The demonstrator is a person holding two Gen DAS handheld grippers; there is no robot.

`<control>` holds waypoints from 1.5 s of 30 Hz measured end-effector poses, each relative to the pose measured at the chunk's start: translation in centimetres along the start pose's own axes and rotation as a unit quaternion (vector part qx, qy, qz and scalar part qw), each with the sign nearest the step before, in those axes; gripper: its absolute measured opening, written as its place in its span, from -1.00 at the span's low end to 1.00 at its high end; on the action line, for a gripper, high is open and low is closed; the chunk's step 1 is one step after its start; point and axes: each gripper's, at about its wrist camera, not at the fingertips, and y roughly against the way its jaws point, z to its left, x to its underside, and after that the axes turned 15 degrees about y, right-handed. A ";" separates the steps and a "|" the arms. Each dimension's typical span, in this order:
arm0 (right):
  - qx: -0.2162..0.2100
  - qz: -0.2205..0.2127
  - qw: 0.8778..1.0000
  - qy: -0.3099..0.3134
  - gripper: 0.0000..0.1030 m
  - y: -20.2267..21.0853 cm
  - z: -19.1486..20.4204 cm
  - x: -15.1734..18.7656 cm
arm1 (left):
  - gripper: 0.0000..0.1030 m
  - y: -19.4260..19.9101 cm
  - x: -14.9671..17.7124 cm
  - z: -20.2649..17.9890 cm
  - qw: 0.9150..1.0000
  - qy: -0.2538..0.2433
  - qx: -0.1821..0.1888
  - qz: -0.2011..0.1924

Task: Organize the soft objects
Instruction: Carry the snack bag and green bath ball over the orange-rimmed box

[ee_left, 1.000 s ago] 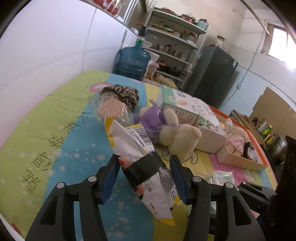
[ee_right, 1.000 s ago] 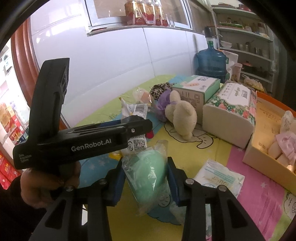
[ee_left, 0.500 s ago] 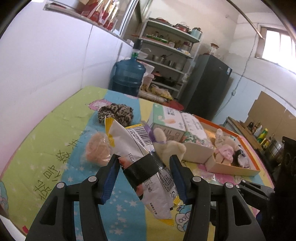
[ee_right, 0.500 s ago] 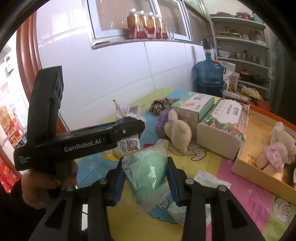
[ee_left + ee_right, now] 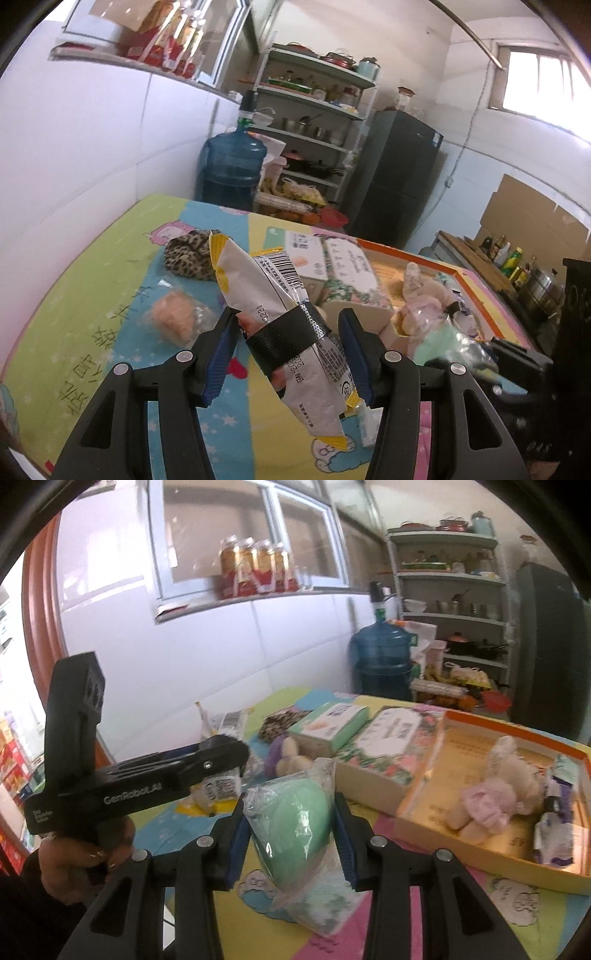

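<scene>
My left gripper (image 5: pixel 288 354) is shut on a white and yellow snack bag (image 5: pixel 280 314) wrapped with a band of black tape, held up above the table. My right gripper (image 5: pixel 291 834) is shut on a green sponge in clear wrap (image 5: pixel 295 823), also lifted. In the right wrist view the left gripper (image 5: pixel 147 779) shows from the side, held by a hand (image 5: pixel 81 856). An orange-rimmed cardboard box (image 5: pixel 443 823) at the right holds a plush toy in pink (image 5: pixel 495 797) and small packets. A peach sponge in wrap (image 5: pixel 173 319) and a leopard-print cloth (image 5: pixel 188 253) lie on the mat.
Two tissue packs (image 5: pixel 384 746) and a plush bear with a purple bow (image 5: pixel 288 757) lie mid-table beside the box. A flat wipes packet (image 5: pixel 325 904) lies under the right gripper. Behind the table stand a blue water jug (image 5: pixel 232 166), shelves and a dark fridge (image 5: pixel 399 177). A white wall runs along the left.
Both grippers have risen with their loads still held, so the table and its objects sit lower and farther off in both views. More of the box's inside now shows.
</scene>
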 end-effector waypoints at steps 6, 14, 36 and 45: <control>0.032 -0.008 0.999 -0.013 -0.18 1.8 -1.9 0.4 | 0.10 -0.5 -0.1 -2.0 1.000 -0.018 0.015 0.005; 0.075 -0.010 0.997 -0.025 -0.18 3.7 -4.0 1.1 | 0.10 -1.2 -0.2 -5.0 0.998 -0.047 0.040 0.012; 0.142 -0.013 0.988 -0.059 -0.18 6.7 -10.1 3.4 | 0.10 -5.0 0.9 -12.7 0.991 -0.094 0.078 0.046; 0.160 -0.021 0.984 -0.077 -0.18 8.1 -13.1 4.7 | 0.10 -7.1 1.7 -15.5 0.988 -0.115 0.083 0.058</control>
